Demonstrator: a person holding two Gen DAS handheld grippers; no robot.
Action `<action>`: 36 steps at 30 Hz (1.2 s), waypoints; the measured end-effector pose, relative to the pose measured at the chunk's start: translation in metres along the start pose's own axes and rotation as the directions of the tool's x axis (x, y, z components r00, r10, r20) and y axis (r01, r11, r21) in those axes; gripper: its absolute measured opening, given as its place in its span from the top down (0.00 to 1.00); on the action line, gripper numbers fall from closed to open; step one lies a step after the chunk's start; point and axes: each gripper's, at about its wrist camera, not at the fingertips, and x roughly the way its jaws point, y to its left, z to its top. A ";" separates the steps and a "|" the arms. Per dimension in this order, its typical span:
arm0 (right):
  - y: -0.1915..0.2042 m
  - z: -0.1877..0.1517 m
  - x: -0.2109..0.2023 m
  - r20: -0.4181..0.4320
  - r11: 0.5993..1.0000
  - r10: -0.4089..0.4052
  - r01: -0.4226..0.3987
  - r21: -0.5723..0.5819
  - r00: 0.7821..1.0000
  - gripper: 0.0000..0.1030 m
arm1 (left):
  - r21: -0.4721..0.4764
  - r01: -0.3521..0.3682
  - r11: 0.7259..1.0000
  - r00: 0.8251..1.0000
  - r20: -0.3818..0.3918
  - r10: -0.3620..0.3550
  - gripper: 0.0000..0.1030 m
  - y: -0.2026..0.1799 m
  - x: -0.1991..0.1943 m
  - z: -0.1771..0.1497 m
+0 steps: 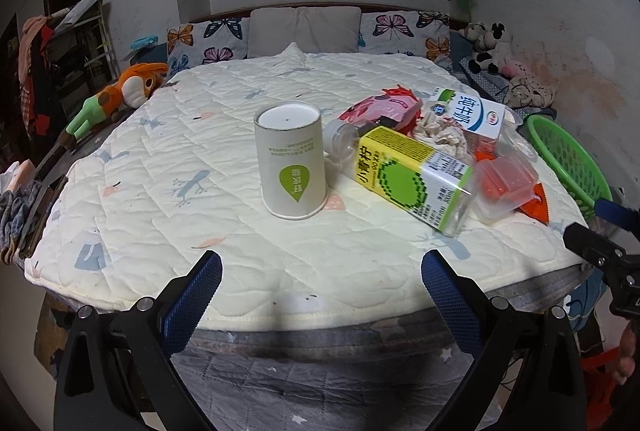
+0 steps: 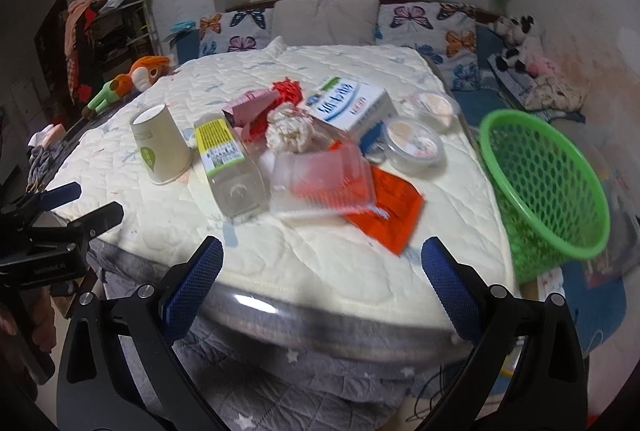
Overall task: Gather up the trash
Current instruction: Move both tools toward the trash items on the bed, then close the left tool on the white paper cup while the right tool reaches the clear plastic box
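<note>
Trash lies on a cream quilted pad (image 1: pixel 160 159) (image 2: pixel 320 263). An upside-down paper cup (image 1: pixel 291 159) (image 2: pixel 160 147) stands left of a fallen yellow-green bottle (image 1: pixel 408 179) (image 2: pixel 230 167). Beyond sit a clear plastic clamshell (image 1: pixel 505 183) (image 2: pixel 320 183), a crumpled tissue (image 2: pixel 289 133), a milk carton (image 1: pixel 476 115) (image 2: pixel 352 103), a pink wrapper (image 1: pixel 380 109), an orange packet (image 2: pixel 390 207) and two round lidded tubs (image 2: pixel 416 145). My left gripper (image 1: pixel 320 283) is open at the pad's near edge, with nothing between its fingers. My right gripper (image 2: pixel 322 271) is open too, short of the clamshell.
A green mesh basket (image 1: pixel 568 159) (image 2: pixel 548 183) stands off the pad's right edge. An orange plush toy (image 1: pixel 120 95) lies at the left, butterfly pillows (image 1: pixel 224 39) and more stuffed toys (image 1: pixel 492 47) at the back. Each gripper shows at the other view's edge.
</note>
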 end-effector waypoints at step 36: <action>0.003 0.030 0.088 -0.071 0.993 -0.055 0.047 -0.106 0.996 0.12 | 0.039 0.039 0.998 0.999 -0.029 -0.037 0.06 0.029 0.082 0.055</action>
